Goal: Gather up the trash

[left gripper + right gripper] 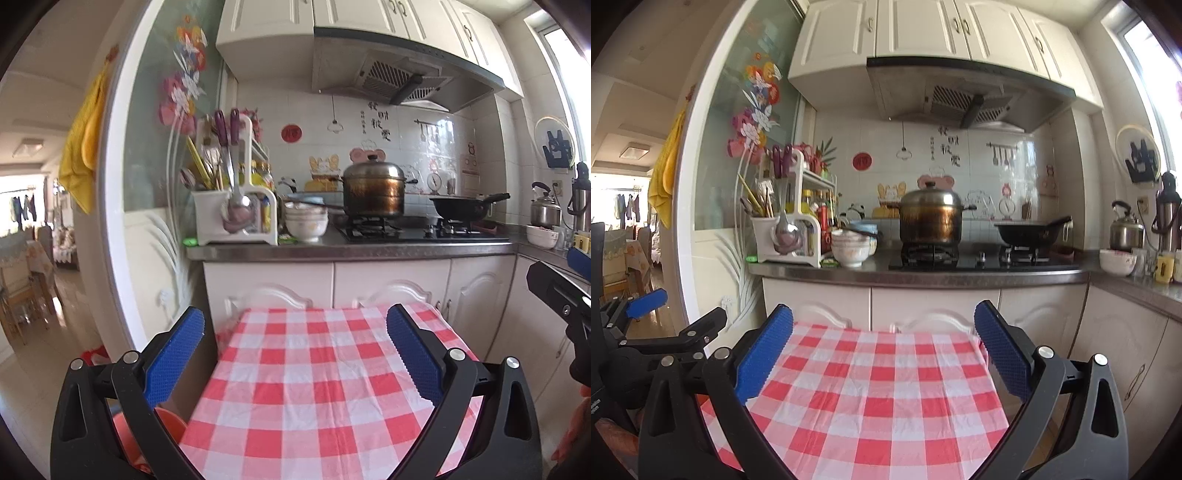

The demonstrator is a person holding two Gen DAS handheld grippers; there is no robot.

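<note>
— Where do we hold the grippers?

— Our left gripper (295,354) and right gripper (883,354) hover above the checked tablecloth (871,398), both with fingers spread wide and nothing between them.

— And the trash?

— We cannot tell; we see only the steel pot (373,190) on the stove (417,230).

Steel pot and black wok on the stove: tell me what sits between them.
Nothing stands between the steel pot and the black wok; only bare stove top and wall tiles show there, in both wrist views.
</note>
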